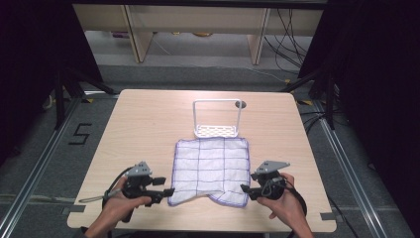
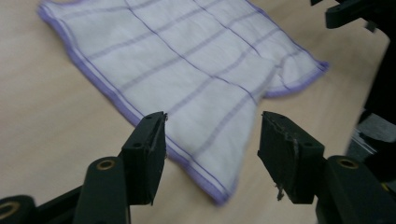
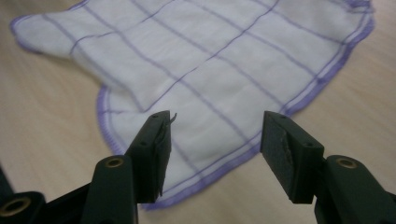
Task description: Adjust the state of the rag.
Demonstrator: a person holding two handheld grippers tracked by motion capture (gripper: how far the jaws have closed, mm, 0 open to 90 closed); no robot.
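A white cloth point(image 1: 210, 166) with thin purple grid lines and a purple hem lies flat on the wooden table point(image 1: 143, 124), front of centre. Its near edge is puckered inward in the middle. My left gripper point(image 1: 164, 187) sits just left of the cloth's near left corner, jaws open and empty. In the left gripper view, my left gripper point(image 2: 212, 135) looks over the cloth point(image 2: 196, 70), whose corner lies below the gap. My right gripper point(image 1: 249, 182) rests by the near right corner, also open. In the right gripper view, the cloth point(image 3: 210, 60) spreads beyond my right gripper point(image 3: 215, 133).
A white wire rack point(image 1: 217, 119) with a perforated base stands upright just behind the cloth's far edge. A small round hole point(image 1: 241, 104) sits in the tabletop behind it. Bare wood lies left and right of the cloth. Dark frames and cables surround the table.
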